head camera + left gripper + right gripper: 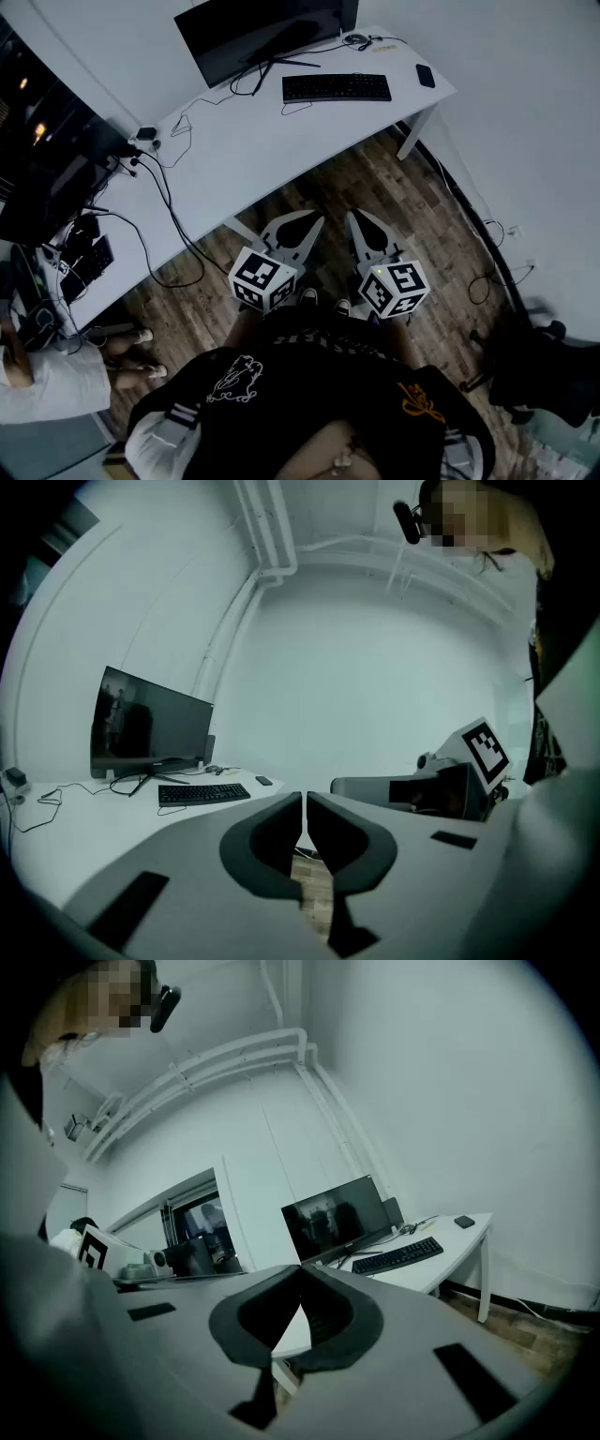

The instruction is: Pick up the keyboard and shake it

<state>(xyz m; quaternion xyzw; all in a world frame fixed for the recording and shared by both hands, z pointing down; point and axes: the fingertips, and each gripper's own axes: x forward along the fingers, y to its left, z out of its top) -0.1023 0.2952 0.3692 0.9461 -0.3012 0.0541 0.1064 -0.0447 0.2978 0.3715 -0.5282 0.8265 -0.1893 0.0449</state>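
L hand-held gripper (306,801) & R hand-held gripper (300,1271) closed, empty (keyboard (337,88) untouched).

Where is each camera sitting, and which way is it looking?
Head view: on the person's head, facing steeply down at the white desk, the keyboard and wooden floor; shows the left gripper, right gripper, dark top, shoes.
Left gripper view: on the left gripper, facing along its shut jaws toward the desk; the right gripper shows at right.
Right gripper view: on the right gripper, facing along its shut jaws toward the desk; the left gripper shows at left.
Shared: all three see the keyboard and monitor.
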